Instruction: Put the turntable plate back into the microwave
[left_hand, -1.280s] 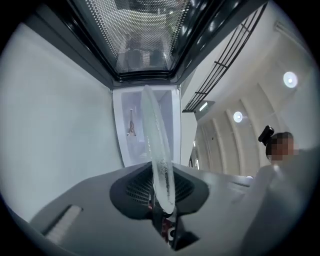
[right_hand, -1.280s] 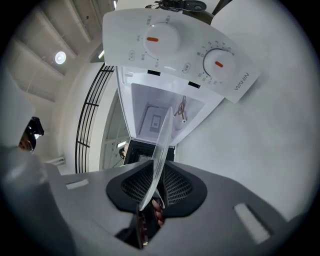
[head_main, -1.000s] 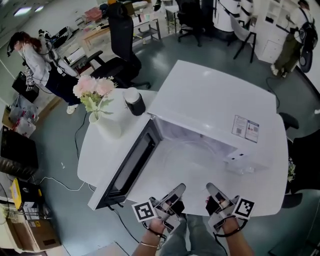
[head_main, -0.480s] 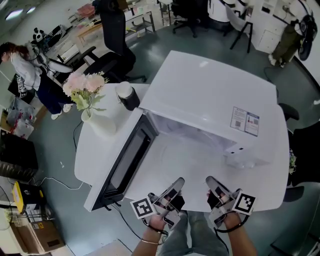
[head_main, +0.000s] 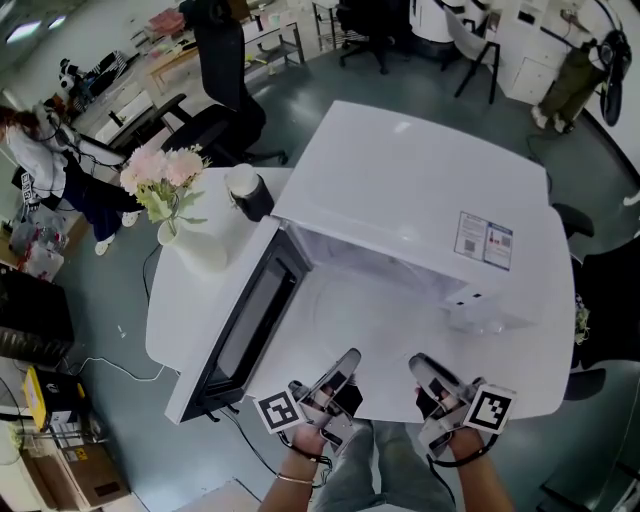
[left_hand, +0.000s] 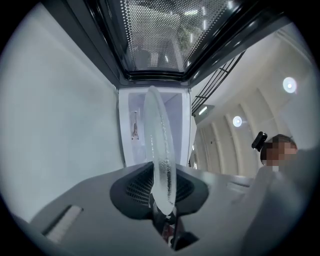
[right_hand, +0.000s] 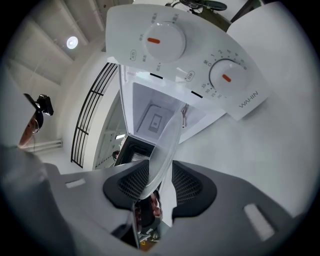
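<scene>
Left tongs (left_hand: 161, 194) are nearly closed, pinching the rim of the glass plate (left_hand: 159, 150). It hangs in front of the open microwave (head_main: 400, 190), not yet inside, with the door (head_main: 250, 320) swung out to my left. Right tongs (right_hand: 159, 186) are opening. The plate's other rim sits between the pads, but one pad stands clear. I judge I'm mid-insertion, so next I must carry the plate into the cavity with the left grip and settle it flat and centred.
</scene>
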